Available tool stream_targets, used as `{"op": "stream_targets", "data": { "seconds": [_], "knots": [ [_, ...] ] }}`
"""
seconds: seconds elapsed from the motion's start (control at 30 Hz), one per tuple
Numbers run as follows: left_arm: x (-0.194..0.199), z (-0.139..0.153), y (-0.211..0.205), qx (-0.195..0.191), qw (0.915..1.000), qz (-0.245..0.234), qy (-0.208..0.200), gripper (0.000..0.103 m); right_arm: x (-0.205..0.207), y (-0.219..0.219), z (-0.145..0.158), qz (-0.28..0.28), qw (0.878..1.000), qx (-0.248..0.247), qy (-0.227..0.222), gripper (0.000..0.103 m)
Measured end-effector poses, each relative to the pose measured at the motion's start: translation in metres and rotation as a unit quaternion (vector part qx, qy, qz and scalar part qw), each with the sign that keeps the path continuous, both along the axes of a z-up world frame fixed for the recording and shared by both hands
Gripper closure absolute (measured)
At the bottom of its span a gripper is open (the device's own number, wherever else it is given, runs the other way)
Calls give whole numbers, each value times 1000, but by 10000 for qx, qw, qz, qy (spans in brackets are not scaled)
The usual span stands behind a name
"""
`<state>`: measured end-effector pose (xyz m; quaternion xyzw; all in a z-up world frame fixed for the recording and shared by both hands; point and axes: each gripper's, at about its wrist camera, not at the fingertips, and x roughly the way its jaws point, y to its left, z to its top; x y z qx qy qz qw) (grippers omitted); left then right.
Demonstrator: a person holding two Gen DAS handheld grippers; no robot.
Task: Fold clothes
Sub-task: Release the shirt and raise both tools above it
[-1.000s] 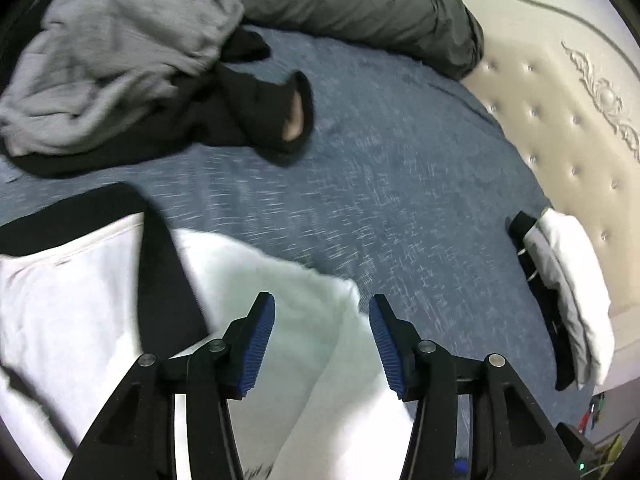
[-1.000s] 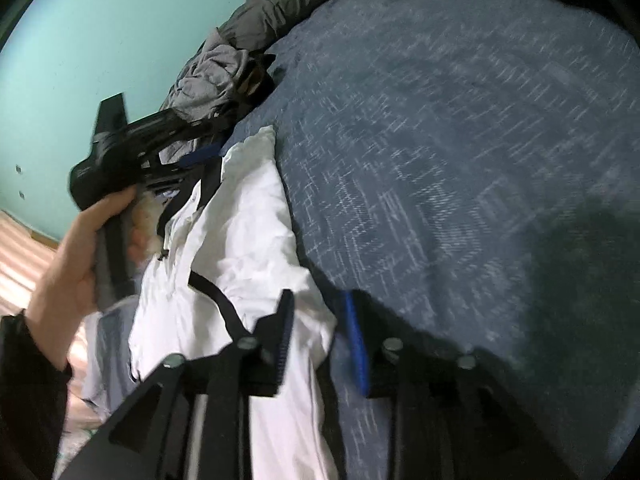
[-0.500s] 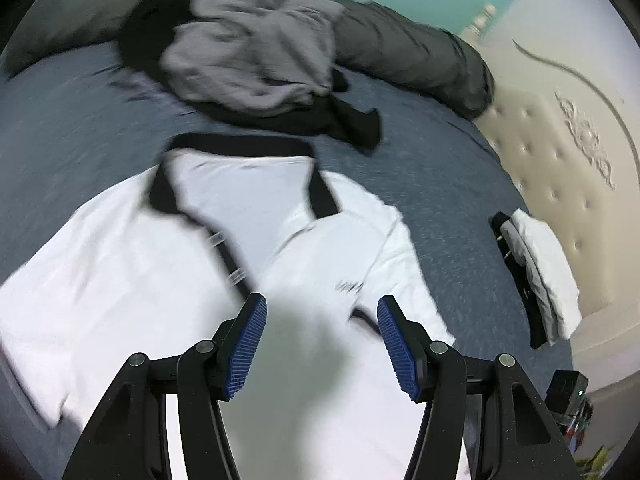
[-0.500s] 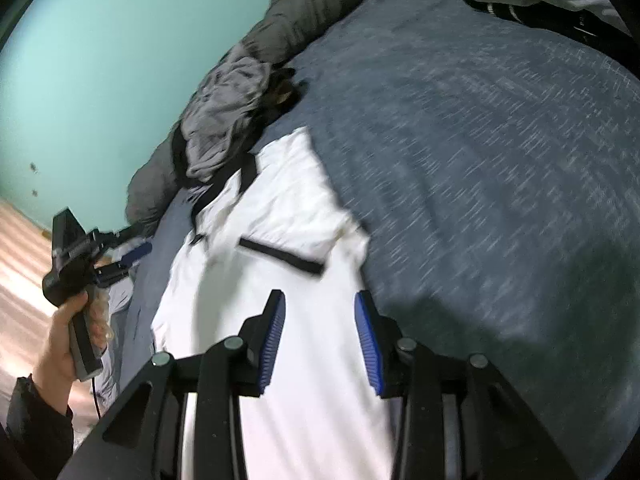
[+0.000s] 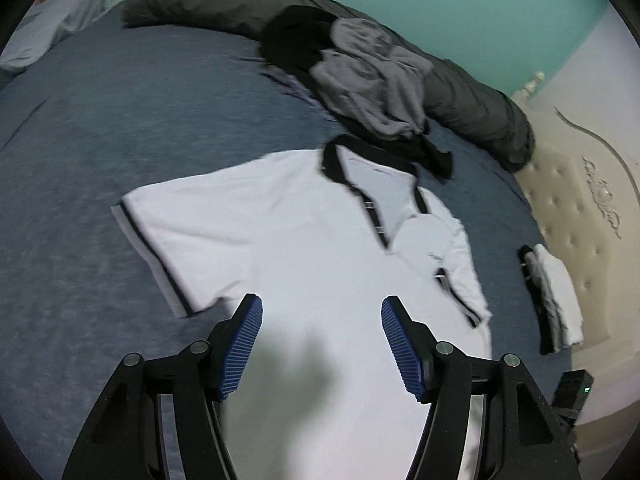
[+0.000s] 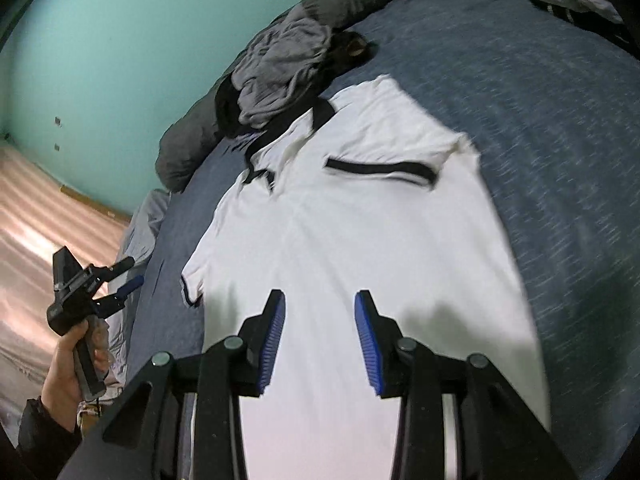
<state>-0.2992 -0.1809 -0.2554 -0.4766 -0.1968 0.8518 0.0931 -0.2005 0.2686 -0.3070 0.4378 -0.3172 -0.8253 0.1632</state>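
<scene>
Polo shirt (image 5: 304,248) on the bed, white with black collar and trim, and it's spread face up across the blue bedspread (image 5: 120,128), filling the middle of the left wrist view. One short sleeve lies out flat at centre left of that frame; the other, at centre right, looks doubled back over the chest, its black cuff band (image 6: 380,171) crossing the fabric in the right wrist view. No fold in the body yet, from what I can see.

Left gripper (image 5: 322,346) hangs above the lower part of the shirt, blue pads (image 5: 242,346) wide apart and opening as we watch, nothing between them. Right gripper (image 6: 320,344) sits over the same lower stretch, jaws parted at a moderate gap, also empty. Neither one is pinching cloth.

So where are we? One folded stack (image 5: 554,296), white over black, already rests at the right edge of the left wrist frame, near the padded headboard (image 5: 580,200). That suggests earlier pieces are done. Up top, a crumpled grey garment (image 5: 372,80) on a black one (image 5: 296,40) waits, right beside the shirt's collar, in front of a long dark grey bolster (image 5: 472,112).

My read: the shirt is laid out, the folding proper not begun, and the pile remains afterwards.
</scene>
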Motion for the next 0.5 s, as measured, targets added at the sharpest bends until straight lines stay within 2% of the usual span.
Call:
{"op": "stream_targets", "data": {
  "seconds": [0.33,0.5],
  "knots": [
    [1,-59,-65,-67,9963,790,-337,37,-12,-40,-20,422,9984,-362,96,67],
    [-13,-85,-83,-47,9932,1099,-384,37,-21,-46,-26,574,9980,-152,209,67]
  ]
}}
